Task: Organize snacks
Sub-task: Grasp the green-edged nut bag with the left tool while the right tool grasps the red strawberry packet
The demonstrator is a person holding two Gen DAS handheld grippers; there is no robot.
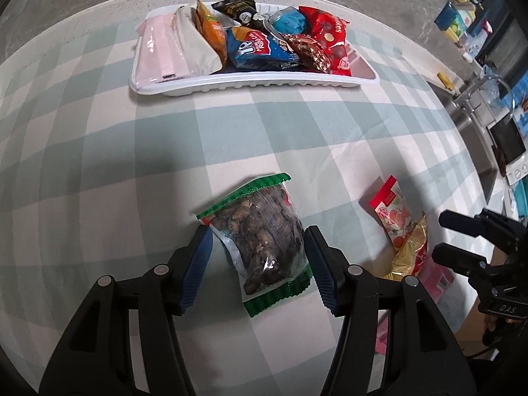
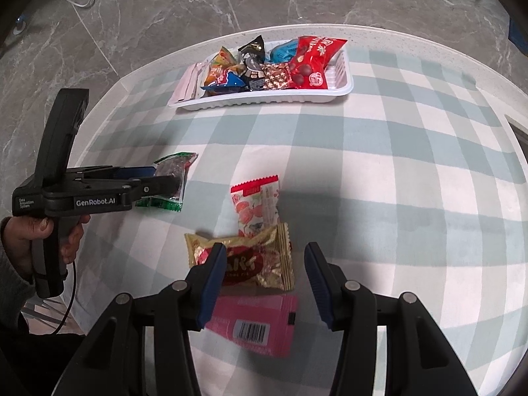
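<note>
Left wrist view.
- Left claw (image 1: 257, 264): jaws apart, one on each side of the nut packet, neither pressing it; whether the left one touches its edge cannot be told.
- Nut packet (image 1: 260, 241): clear film with green crimped ends, dark nuts inside; lies flat on the table between the jaws, long axis running away from the camera.
- Table (image 1: 99, 151): round, covered with a pale green and white checked cloth.
- Tray (image 1: 250, 83): white plastic, at the far side of the table, well apart from the claw; packed with snack packets, among them a pink packet (image 1: 155, 56), a blue bag (image 1: 257, 49) and a red bag (image 1: 333, 39).
- Fruit-print packet (image 1: 394, 213) and gold packet (image 1: 411, 252): on the cloth to the right, overlapping.
- Right claw (image 1: 462, 241): at the right edge, seen side on; black fingers apart.

Right wrist view.
- Right claw (image 2: 265, 274): jaws apart, hovering over the gold packet (image 2: 257, 260), gripping nothing.
- Fruit-print packet (image 2: 257, 206): just beyond, its near end tucked against the gold one.
- Pink barcode packet (image 2: 257, 325): nearest the camera, beneath the claw.
- Left claw (image 2: 165, 178): at left, fingers on either side of the nut packet (image 2: 171, 175).
- Tray (image 2: 264, 100): far side of the table (image 2: 412, 165).
</note>
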